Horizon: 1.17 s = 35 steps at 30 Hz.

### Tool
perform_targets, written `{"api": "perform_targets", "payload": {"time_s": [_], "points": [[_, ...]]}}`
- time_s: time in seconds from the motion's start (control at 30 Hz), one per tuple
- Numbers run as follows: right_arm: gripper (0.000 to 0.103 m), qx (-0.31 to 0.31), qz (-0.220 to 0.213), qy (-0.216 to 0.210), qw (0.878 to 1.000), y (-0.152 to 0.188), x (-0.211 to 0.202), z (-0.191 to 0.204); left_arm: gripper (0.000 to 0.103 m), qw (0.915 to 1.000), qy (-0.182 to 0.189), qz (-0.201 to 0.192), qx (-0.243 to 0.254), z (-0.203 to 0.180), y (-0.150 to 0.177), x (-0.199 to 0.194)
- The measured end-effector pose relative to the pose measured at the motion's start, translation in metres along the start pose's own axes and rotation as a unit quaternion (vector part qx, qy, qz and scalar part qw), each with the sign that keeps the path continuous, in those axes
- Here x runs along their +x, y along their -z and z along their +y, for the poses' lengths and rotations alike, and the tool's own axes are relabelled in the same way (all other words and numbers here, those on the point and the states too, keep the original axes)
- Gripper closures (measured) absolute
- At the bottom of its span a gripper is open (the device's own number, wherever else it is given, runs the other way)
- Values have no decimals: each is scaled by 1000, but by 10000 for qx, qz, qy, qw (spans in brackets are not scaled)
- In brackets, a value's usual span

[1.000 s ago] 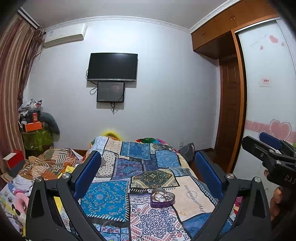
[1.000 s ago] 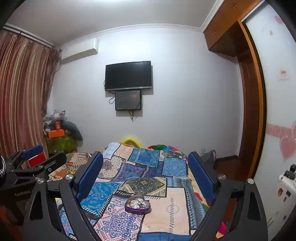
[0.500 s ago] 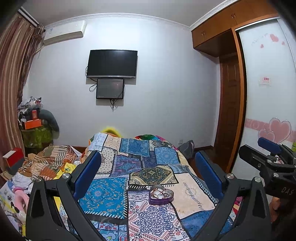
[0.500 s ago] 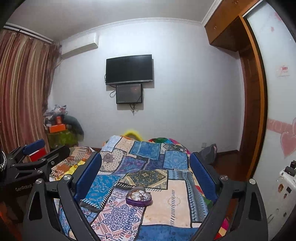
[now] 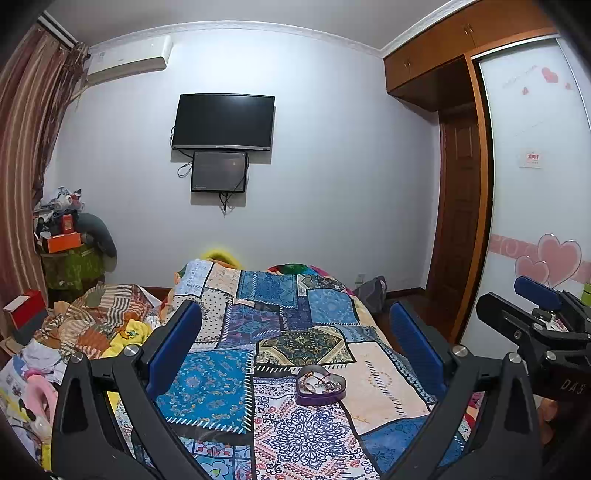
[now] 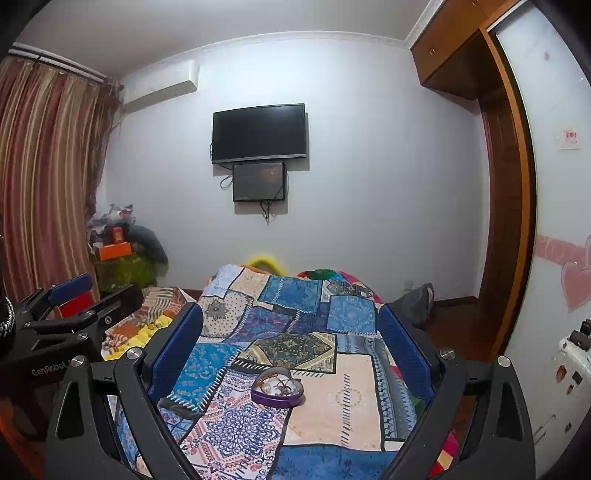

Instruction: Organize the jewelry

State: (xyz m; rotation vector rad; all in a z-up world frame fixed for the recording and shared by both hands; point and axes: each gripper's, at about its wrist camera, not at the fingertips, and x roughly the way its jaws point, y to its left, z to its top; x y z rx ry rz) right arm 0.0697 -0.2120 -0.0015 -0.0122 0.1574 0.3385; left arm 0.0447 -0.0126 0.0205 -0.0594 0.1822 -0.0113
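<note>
The heart-shaped tin (image 5: 320, 384) sits on the bed's quilt (image 5: 214, 384), tangled jewelry (image 5: 317, 380) inside. Our left gripper (image 5: 295, 350) and right gripper (image 6: 290, 347) hover short of the tin, fingers spread and empty. We judge the chains light, snag-prone; pinch one strand.

Light: even, cool indoor, brightest on ceiling (image 6: 184, 22) overhead | Shadows: soft, under TV (image 5: 224, 122) and air conditioner (image 5: 127, 62) | Glare: faint sheen on wardrobe door (image 5: 532, 147) | Focus: sharp centre, softer toward rim | Distortion: strong fisheye bowing of walls, black vignette in corners | Colour: slight blue cast
</note>
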Motion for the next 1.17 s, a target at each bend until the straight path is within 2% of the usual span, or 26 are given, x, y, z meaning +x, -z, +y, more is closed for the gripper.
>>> {"api": "perform_targets", "payload": {"time_s": [1.17], "points": [[9,44,106,-13,9999,-3,4,-3,1,9996,250,110,-57,0,1,4]]}}
